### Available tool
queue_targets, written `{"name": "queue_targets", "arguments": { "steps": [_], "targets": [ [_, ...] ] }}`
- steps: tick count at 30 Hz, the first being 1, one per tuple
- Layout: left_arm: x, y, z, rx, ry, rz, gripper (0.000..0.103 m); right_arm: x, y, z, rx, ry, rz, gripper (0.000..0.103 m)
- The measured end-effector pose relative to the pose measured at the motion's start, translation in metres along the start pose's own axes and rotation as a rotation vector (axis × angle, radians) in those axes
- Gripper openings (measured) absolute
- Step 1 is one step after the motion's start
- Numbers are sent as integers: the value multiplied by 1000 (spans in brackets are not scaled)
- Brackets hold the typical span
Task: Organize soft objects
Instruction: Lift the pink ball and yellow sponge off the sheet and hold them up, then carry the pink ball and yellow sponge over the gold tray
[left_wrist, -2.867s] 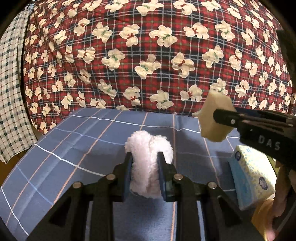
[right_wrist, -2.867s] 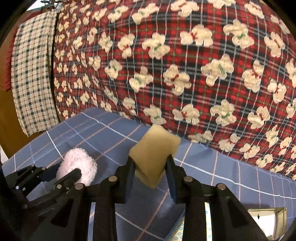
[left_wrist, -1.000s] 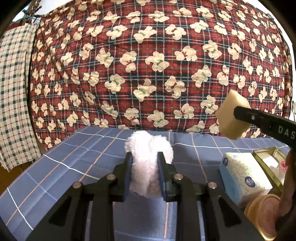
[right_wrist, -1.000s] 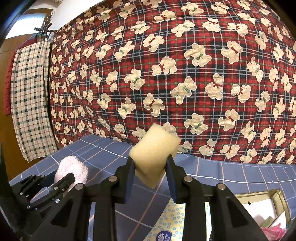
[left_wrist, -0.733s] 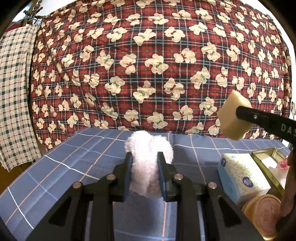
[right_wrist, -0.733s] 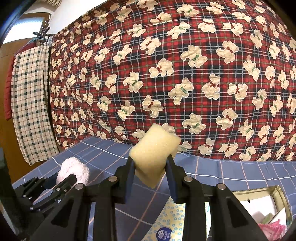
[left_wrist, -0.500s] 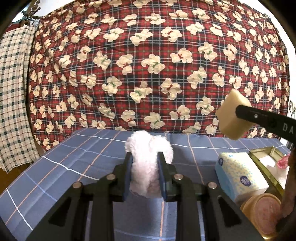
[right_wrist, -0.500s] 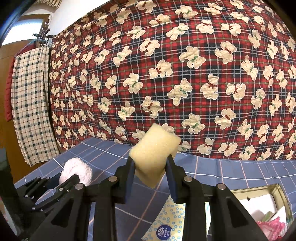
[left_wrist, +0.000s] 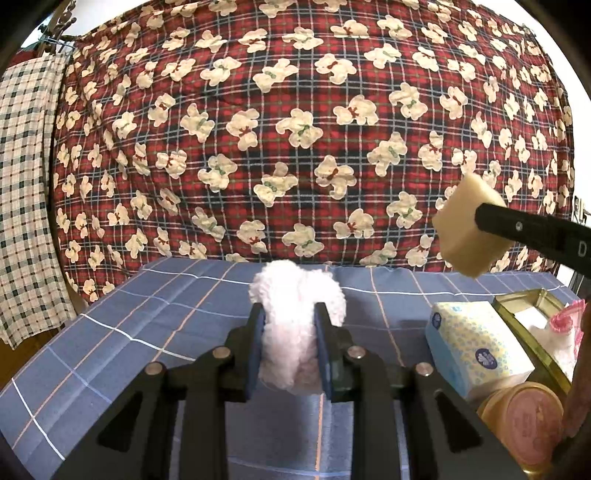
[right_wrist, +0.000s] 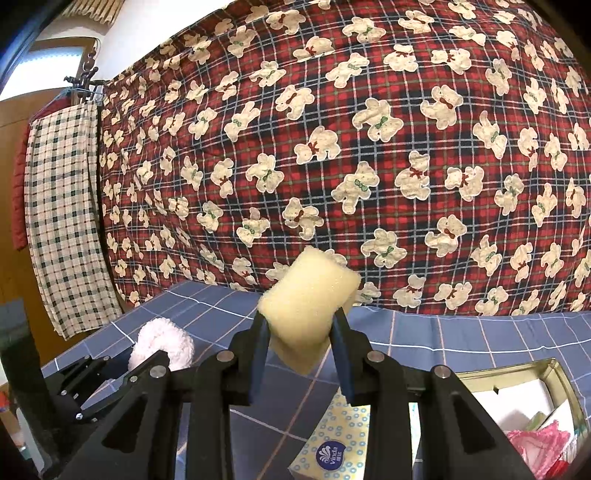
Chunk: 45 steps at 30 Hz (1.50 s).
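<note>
So the left gripper (left_wrist: 288, 347) has its fingers clamped on a fluffy pale-pink round puff (left_wrist: 297, 321), holding it up over the blue checked cloth covering the desk (left_wrist: 155, 325). The puff bulges out past both pads and sits dead centre in the left wrist view.

The right gripper (right_wrist: 300, 345) has its fingers clamped on a pale yellow rectangular foam sponge (right_wrist: 308, 306), tilted so one corner points down between the pads. From the left wrist camera that same sponge shows at about 3 o'clock, up in the air.

Below the sponge, around 4 o'clock in the left view, there's a blue-and-white dotted tissue pack (left_wrist: 476, 347), touching a gold metal tin (left_wrist: 524, 297) on its right with something pink and frilly inside. A round pink-lidded tub (left_wrist: 528, 417) sits at 5 o'clock, right by the tissue pack.

Behind everything hangs a red plaid blanket with cream teddy bears (left_wrist: 295, 129), plus a green-and-white checked cloth (left_wrist: 26, 192) at 9 o'clock.
</note>
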<state>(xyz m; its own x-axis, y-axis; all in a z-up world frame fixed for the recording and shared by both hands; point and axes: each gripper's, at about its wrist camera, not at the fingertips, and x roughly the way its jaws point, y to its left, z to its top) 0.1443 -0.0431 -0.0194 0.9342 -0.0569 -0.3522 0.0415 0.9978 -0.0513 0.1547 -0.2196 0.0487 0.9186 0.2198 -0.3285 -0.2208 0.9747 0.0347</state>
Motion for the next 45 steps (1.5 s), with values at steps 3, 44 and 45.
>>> {"name": "queue_targets", "arguments": {
  "steps": [3, 44, 45],
  "targets": [
    [0, 0, 0, 0, -2, 1, 24, -1, -1, 1, 6, -9, -1, 35],
    [-1, -20, -3, -78, 53, -68, 24, -39, -24, -5, 71, -22, -21, 35],
    [-2, -22, -3, -75, 49, -67, 24, -40, -25, -6, 71, -19, -20, 35]
  ]
}}
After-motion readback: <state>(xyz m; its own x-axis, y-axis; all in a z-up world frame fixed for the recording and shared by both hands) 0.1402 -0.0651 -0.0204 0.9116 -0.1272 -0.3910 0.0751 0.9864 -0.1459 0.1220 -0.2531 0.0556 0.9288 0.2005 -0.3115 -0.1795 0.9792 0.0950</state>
